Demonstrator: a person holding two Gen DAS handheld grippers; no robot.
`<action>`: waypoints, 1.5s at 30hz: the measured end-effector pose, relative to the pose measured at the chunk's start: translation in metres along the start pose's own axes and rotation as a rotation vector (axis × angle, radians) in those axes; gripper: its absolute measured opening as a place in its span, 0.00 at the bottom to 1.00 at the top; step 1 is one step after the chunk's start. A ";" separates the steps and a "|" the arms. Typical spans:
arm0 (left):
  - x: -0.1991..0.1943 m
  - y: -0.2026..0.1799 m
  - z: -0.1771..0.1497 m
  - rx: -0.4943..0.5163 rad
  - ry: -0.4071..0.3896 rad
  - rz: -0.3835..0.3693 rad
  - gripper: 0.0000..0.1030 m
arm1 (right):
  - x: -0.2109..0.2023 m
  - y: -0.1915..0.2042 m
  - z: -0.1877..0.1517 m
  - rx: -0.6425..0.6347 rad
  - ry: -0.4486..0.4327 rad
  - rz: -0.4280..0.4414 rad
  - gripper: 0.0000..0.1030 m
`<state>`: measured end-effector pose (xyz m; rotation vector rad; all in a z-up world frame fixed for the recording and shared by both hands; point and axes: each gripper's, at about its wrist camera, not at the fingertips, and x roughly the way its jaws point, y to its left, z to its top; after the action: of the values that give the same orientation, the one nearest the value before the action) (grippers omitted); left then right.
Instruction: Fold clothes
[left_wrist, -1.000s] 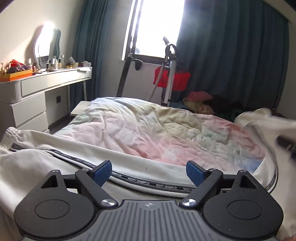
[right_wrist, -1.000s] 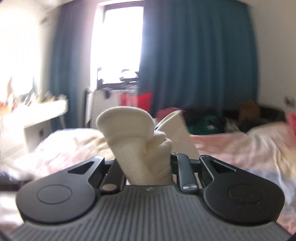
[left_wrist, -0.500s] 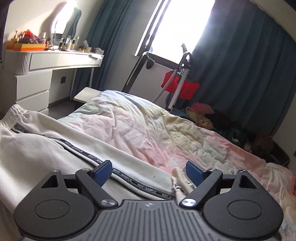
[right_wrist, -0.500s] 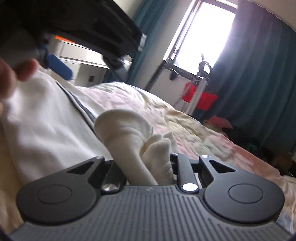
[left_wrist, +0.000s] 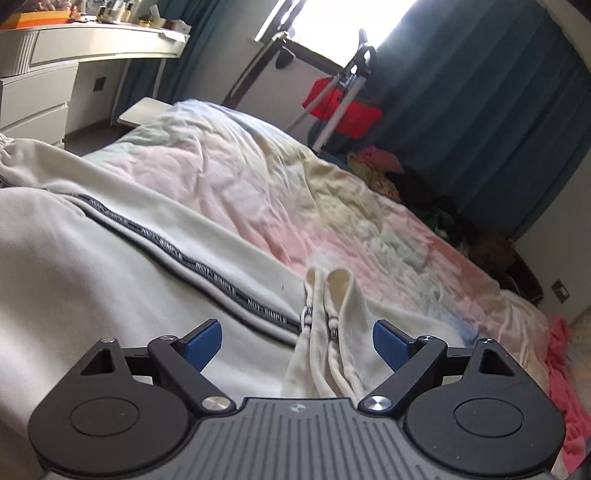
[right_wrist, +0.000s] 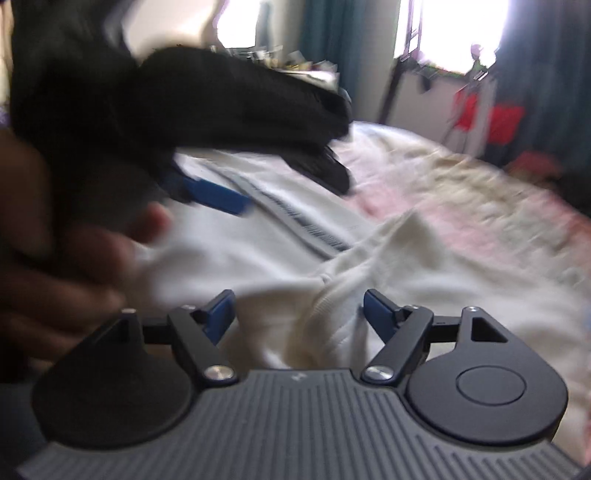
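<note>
Cream track trousers (left_wrist: 122, 266) with a dark lettered side stripe (left_wrist: 207, 266) lie folded across the bed; they also show in the right wrist view (right_wrist: 258, 251). The ankle cuff end with two zips (left_wrist: 328, 332) lies between the open fingers of my left gripper (left_wrist: 297, 338). My right gripper (right_wrist: 299, 312) is open, with a bunched cream fold (right_wrist: 332, 321) lying loose between its fingers. The left gripper and the hand holding it (right_wrist: 74, 236) show blurred at the left of the right wrist view.
The bed has a pastel pink, yellow and green duvet (left_wrist: 295, 192). A white dresser (left_wrist: 55, 70) stands left. A window, dark teal curtains (left_wrist: 480, 103), a stand with a red bag (left_wrist: 343, 103) and a clothes pile (left_wrist: 376, 166) lie behind. A pink cloth (left_wrist: 565, 376) lies right.
My right gripper opened and let go of the cream cuff it was holding; the cloth now lies on the bed. My left gripper moved lower and closer over the trousers, staying open.
</note>
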<state>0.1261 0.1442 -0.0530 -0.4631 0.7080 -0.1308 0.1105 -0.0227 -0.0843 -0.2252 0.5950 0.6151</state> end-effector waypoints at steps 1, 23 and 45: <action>0.000 -0.001 -0.002 0.004 0.009 -0.002 0.88 | -0.009 -0.001 -0.001 0.003 0.007 0.023 0.76; 0.007 -0.045 -0.068 0.326 0.051 0.221 0.92 | -0.064 -0.129 -0.061 0.446 0.096 -0.332 0.68; -0.064 0.077 -0.023 -0.387 0.063 0.384 0.93 | -0.065 -0.127 -0.073 0.461 0.140 -0.329 0.68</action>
<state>0.0598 0.2215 -0.0643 -0.6843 0.8757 0.3601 0.1111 -0.1816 -0.1023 0.0696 0.7982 0.1341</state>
